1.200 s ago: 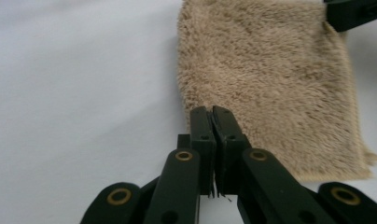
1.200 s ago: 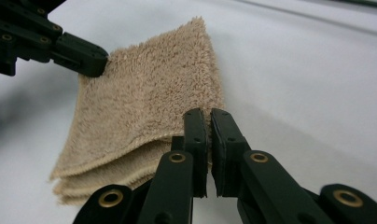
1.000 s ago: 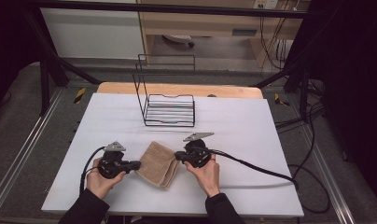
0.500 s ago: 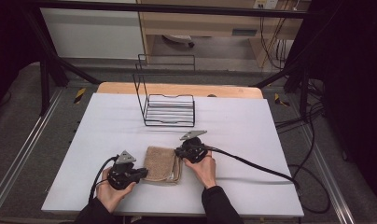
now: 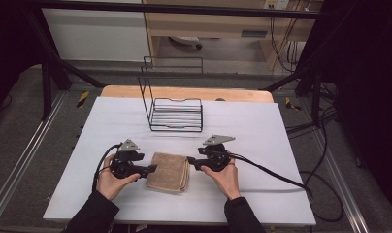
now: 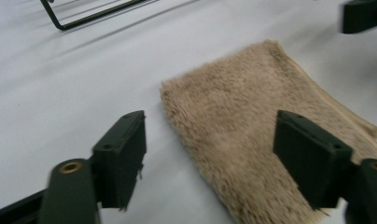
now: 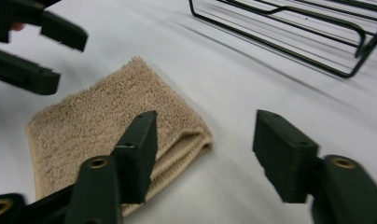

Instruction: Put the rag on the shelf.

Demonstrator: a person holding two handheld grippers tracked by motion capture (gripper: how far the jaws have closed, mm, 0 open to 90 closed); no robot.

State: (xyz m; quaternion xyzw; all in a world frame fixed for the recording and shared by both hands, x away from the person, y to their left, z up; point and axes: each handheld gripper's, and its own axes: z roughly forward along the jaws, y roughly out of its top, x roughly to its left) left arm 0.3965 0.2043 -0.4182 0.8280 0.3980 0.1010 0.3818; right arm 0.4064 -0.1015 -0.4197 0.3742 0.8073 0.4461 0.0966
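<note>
The folded tan terry towel (image 5: 168, 171) looked soft and light, best pinched at its edges by the left gripper (image 6: 210, 161) and right gripper (image 7: 203, 154), both with jaws spread and empty.

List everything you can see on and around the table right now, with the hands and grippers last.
Folded towel: 1, tan, near edge of the table, between the grippers.
Wire rack: 1, black, far middle of the table.
Table: 1, white top, with a wooden edge at the far side.
Left gripper: 1, black, open, at the towel's left edge.
Right gripper: 1, black, open, at the towel's right edge.
Hands: 2, each holding a gripper.
</note>
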